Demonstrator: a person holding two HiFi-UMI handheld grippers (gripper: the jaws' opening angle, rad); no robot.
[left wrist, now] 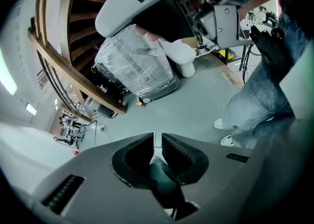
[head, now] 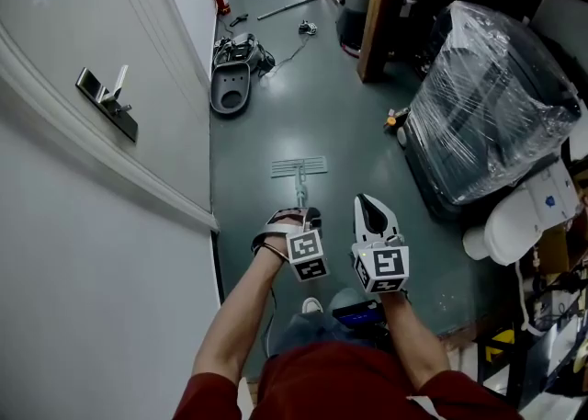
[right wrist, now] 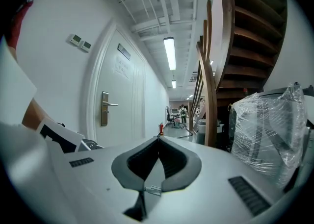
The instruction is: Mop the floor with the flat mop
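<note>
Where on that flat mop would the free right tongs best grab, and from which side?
Probably the handle, just below the left tongs, which are shut on its dark upper end. It is a thin pole slanting up from the flat head on the floor, so the shut, empty right tongs would open and close across it from the right.

Bare floor [head: 312,106] lane between white door [head: 101,179] left, wrapped bundle [head: 487,106] right

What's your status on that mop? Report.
Left gripper shut on mop handle; right gripper jaws together, empty. Flat mop head down on floor ahead. Plastic-wrapped equipment close on the right.
</note>
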